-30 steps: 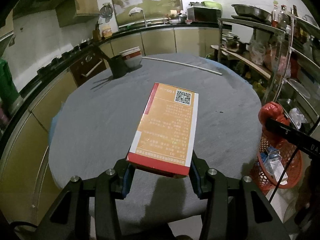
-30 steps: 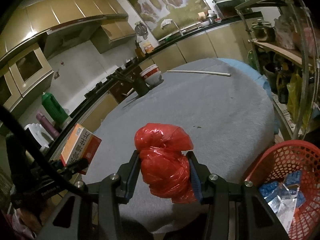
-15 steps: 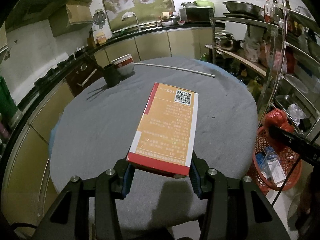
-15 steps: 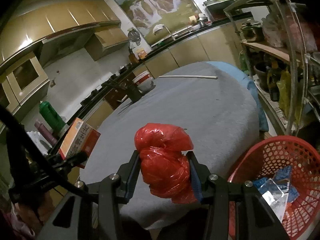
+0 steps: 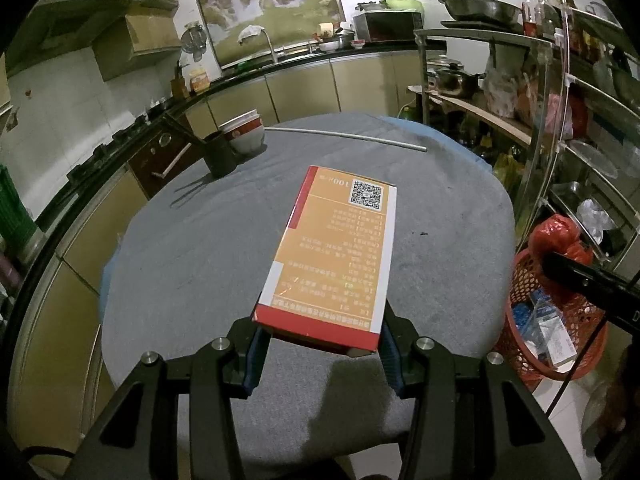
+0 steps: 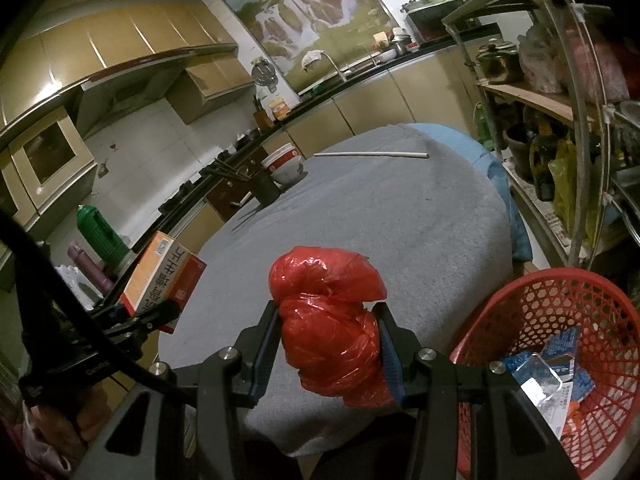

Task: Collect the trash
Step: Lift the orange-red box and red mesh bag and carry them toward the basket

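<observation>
orange box held flat above table; crumpled red bag gripped; basket apparently part-filled

Round table under grey cloth; blue underlayer showing at far-right edge. Stacked white bowls with red band at table's 11 o'clock, touching dark cylindrical holder with sticks leaning out. Long thin white rod lying flat at 12 o'clock. Waterfall landscape picture on far wall above sink faucet. Metal shelving rack at 3 o'clock, crowded with pots, bottles, bags. Green plastic jug at 9 o'clock beside purple flask.
</observation>
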Demonstrator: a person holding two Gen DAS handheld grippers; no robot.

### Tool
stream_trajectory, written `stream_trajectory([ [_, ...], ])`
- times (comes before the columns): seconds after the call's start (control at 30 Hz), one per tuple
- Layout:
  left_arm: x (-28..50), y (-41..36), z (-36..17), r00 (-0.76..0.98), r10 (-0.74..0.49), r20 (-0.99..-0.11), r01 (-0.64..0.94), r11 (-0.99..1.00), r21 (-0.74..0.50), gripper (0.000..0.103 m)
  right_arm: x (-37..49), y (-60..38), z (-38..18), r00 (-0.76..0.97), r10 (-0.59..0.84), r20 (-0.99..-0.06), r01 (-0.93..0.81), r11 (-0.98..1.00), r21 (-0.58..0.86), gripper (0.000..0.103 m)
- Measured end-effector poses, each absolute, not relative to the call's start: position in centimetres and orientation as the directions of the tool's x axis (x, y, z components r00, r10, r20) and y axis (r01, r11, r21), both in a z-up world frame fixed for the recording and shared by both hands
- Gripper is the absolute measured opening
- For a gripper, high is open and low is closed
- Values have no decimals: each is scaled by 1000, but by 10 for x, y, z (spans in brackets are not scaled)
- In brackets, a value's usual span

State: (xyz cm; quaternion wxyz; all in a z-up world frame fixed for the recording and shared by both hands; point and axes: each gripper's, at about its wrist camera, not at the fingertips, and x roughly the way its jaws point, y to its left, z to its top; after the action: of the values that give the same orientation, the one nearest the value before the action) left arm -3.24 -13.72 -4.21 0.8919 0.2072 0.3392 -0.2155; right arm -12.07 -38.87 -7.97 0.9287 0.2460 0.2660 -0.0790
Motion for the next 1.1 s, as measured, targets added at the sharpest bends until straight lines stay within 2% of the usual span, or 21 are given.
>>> stream_trajectory([
  [1.1, -49, -165, -43, 675, -257, -692, 574, 772, 272, 50, -137, -402, -80, 852, -31, -523, 301, 846, 440, 49],
])
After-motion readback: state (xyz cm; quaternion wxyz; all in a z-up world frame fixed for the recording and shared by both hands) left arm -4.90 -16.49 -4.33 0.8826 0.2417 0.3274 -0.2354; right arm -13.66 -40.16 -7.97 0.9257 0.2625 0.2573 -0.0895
